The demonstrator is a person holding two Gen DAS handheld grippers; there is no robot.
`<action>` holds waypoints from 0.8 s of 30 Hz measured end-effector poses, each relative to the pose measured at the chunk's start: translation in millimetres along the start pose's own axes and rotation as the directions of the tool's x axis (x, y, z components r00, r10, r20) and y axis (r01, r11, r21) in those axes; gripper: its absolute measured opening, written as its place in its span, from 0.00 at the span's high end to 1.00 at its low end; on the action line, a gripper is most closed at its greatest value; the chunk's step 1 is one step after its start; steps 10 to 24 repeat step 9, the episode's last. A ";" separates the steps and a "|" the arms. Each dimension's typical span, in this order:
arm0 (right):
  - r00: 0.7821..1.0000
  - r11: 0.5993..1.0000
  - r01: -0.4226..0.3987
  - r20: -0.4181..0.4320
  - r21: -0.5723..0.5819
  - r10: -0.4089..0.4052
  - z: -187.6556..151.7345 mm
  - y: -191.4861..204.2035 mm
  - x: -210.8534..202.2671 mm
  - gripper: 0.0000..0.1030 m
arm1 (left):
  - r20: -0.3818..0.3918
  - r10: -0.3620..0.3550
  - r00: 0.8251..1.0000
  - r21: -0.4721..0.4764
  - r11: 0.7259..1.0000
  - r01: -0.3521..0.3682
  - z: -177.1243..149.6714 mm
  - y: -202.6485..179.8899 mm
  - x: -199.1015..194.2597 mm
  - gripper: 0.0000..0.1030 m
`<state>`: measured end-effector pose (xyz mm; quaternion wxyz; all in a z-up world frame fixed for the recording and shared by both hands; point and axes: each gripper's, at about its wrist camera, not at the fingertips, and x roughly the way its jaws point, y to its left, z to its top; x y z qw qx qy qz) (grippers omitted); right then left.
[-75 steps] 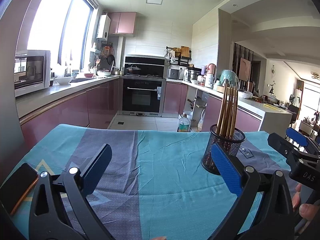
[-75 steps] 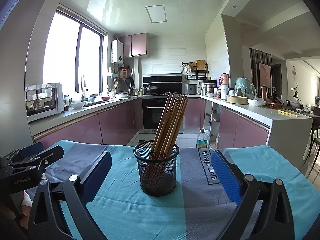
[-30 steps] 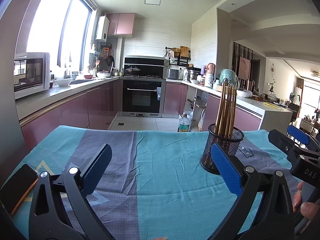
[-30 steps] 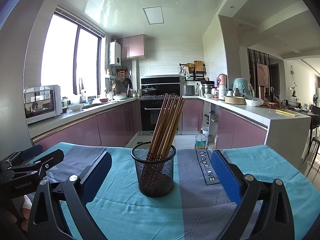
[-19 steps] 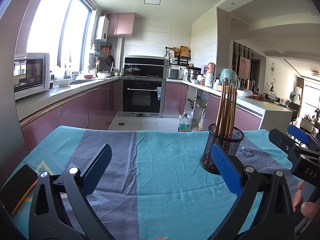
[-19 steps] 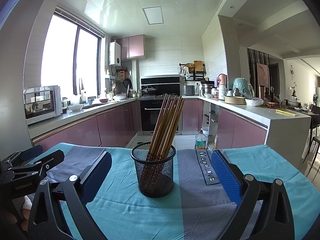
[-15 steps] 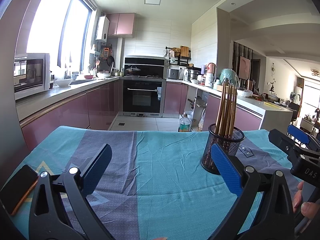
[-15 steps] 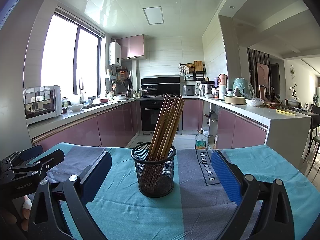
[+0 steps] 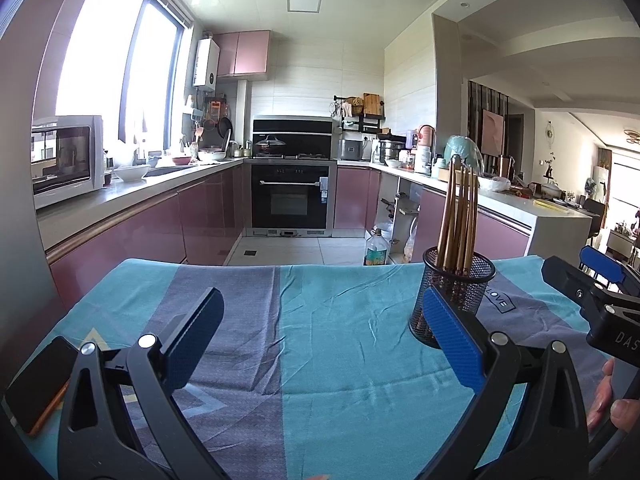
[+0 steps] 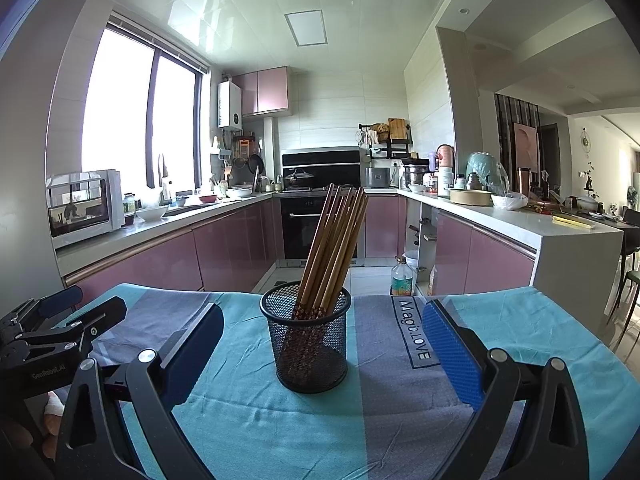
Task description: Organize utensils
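Observation:
A black mesh cup [image 10: 307, 340] stands on the teal and grey tablecloth [image 10: 392, 412], holding several brown chopsticks [image 10: 334, 248] that lean to the right. My right gripper [image 10: 320, 344] is open, its blue pads on either side of the cup and a little nearer than it. My left gripper [image 9: 320, 336] is also open over bare cloth, with the same cup [image 9: 456, 300] just behind its right finger. Neither gripper holds anything.
A dark phone [image 9: 38, 384] lies at the table's left edge. A person's fingers [image 9: 612, 400] hold the other gripper at the right. Beyond the table's far edge are the kitchen floor, an oven [image 9: 292, 196] and pink cabinets.
Almost nothing has moved. The right wrist view has shifted very slightly; the cup and chopsticks stand where they were and both grippers stay open.

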<state>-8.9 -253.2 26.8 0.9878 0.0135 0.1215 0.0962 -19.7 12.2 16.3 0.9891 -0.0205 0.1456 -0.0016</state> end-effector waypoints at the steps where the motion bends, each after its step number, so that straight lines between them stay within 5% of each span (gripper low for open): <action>1: 1.000 1.000 0.000 -0.007 0.001 0.000 -0.1 -1.9 1.0 0.07 | -0.012 -0.004 1.000 -0.001 1.000 0.004 0.0 -1.1 1.7 0.05; 6: 0.987 0.997 0.071 -0.147 0.009 -0.069 -5.1 -38.4 23.3 0.07 | -0.098 -0.007 0.995 -0.017 1.000 0.006 -3.1 8.0 18.4 0.05; 9: 0.930 0.986 0.166 -0.331 -0.014 -0.161 -18.1 -81.0 54.2 0.07 | -0.154 0.009 0.988 -0.014 1.000 -0.012 -5.2 16.9 31.6 0.05; 24: 0.930 0.986 0.166 -0.331 -0.014 -0.161 -18.1 -81.0 54.2 0.07 | -0.154 0.009 0.988 -0.014 1.000 -0.012 -5.2 16.9 31.6 0.05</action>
